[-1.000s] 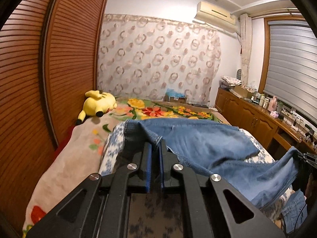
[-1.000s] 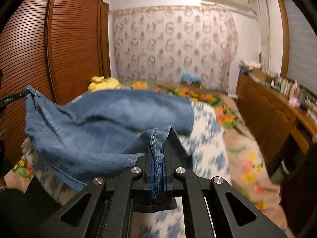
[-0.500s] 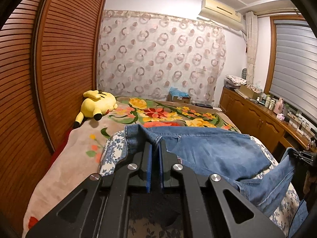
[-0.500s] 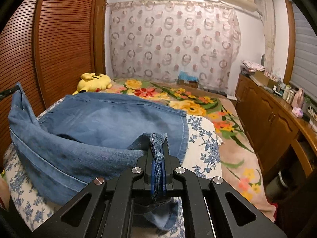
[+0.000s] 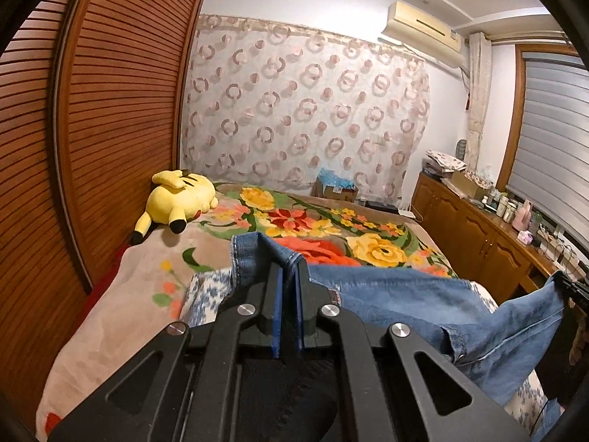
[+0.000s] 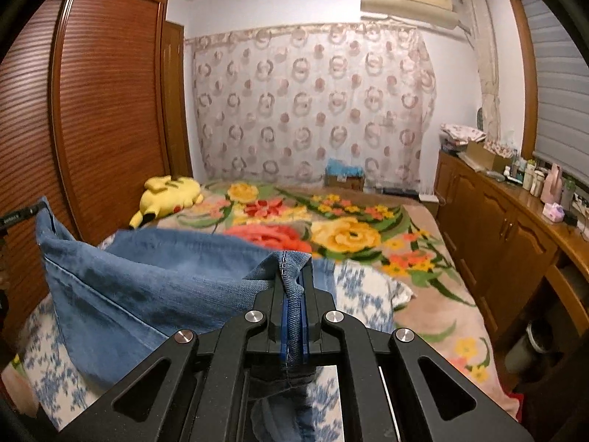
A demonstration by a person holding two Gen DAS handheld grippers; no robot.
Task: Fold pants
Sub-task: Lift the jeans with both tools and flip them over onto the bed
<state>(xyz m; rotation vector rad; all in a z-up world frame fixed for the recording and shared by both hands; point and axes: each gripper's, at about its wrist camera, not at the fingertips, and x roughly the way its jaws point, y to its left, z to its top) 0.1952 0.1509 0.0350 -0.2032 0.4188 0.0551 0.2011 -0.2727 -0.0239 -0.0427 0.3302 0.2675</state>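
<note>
Blue denim pants (image 5: pixel 412 298) hang stretched between my two grippers above the near end of the bed. My left gripper (image 5: pixel 288 270) is shut on one hemmed edge of the pants, which folds up over its fingertips. My right gripper (image 6: pixel 292 276) is shut on the other edge of the pants (image 6: pixel 154 294), with a seam pinched between its blue pads. In the right wrist view the cloth sags leftward up to the left gripper's tip (image 6: pixel 22 215). In the left wrist view it runs right to the right gripper's tip (image 5: pixel 570 287).
The bed carries a floral blanket (image 5: pixel 331 228) and a blue-and-white flowered cloth (image 6: pixel 368 291) under the pants. A yellow plush toy (image 5: pixel 180 199) lies at the far left by the wooden louvred wardrobe (image 5: pixel 92 129). A wooden cabinet (image 6: pixel 508 235) with bottles runs along the right.
Both grippers have pulled back toward the near end of the bed and risen a little, dragging the pants with them; more floral blanket now shows beyond the denim.
</note>
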